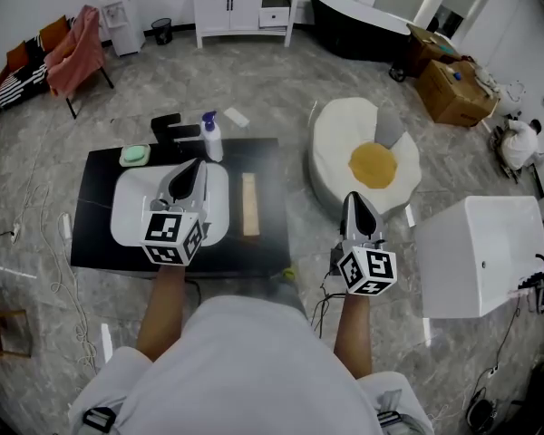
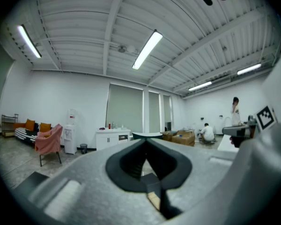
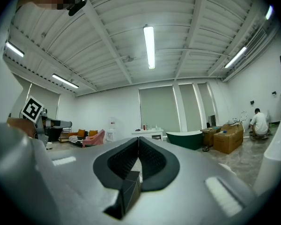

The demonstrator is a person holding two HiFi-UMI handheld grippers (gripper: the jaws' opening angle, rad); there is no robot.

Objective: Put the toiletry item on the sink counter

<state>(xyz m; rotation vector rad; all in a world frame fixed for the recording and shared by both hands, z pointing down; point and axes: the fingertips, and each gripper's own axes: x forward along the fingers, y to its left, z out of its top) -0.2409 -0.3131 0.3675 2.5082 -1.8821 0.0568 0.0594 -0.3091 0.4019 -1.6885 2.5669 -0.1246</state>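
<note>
Spray bottle (image 1: 211, 138) stands upright on the black counter (image 1: 95, 184), long axis vertical, just beyond the left gripper (image 1: 199, 163) fingertips. That gripper hangs over the white sink (image 1: 123, 202). Left and right gripper (image 1: 356, 198) jaws are pressed together, empty.

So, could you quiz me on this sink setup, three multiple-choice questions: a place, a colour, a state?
1. Where is the spray bottle? A on a shelf; B on the counter by the faucet; C in a bucket.
2. What colour is the soap dish? A green; B red; C black.
3. How are the left gripper and right gripper? A both open; B both shut, empty; C one holds the bottle.
Answers: B, it stands at the back edge; A, pale green; B, jaws together, nothing between.
</note>
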